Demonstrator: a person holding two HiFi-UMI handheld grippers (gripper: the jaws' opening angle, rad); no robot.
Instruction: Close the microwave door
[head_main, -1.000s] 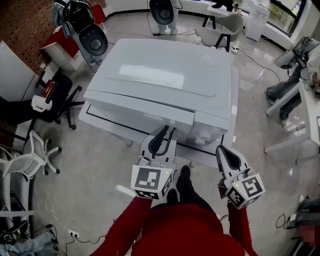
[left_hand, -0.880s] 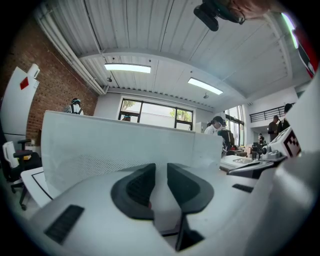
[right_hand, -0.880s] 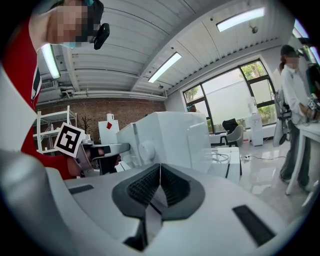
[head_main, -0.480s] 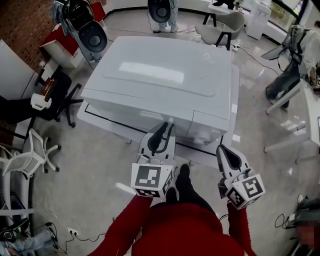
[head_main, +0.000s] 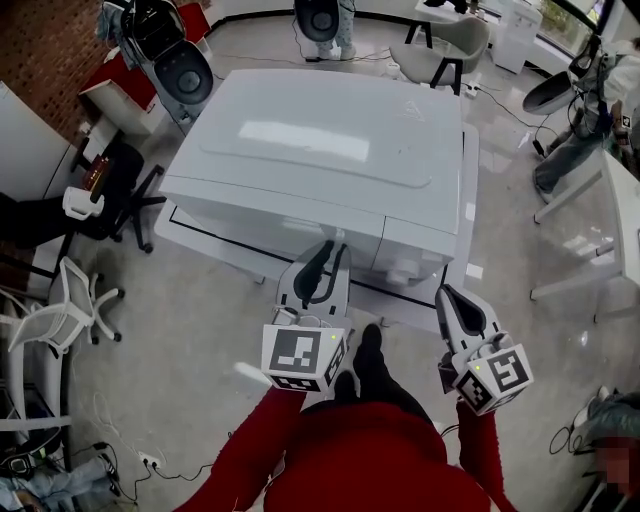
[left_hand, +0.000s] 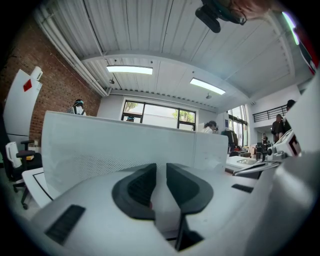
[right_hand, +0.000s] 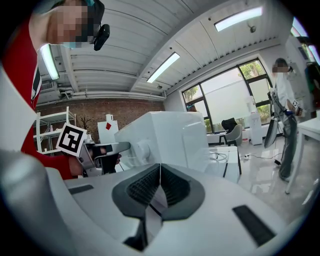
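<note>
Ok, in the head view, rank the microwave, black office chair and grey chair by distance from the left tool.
1. Microwave, directly ahead of the left tool.
2. Black office chair, on the floor at left.
3. Grey chair, beyond the microwave, at top.

R gripper (right_hand: 160, 167): dark ribbed fingers (right_hand: 142, 186) pressed together, nothing btwn them. White boxy microwave (right_hand: 170, 132) at 12 o'clock on white surface (right_hand: 227, 160), round knob (right_hand: 141, 148) on its front. L gripper (right_hand: 120, 146) w/ square-marker cube (right_hand: 70, 140) at 9 o'clock, tip near that knob; contact unclear. Red sleeve (right_hand: 52, 164) behind it. Standing person (right_hand: 285, 110) at 3 o'clock, big windows (right_hand: 225, 100) at 2.
</note>
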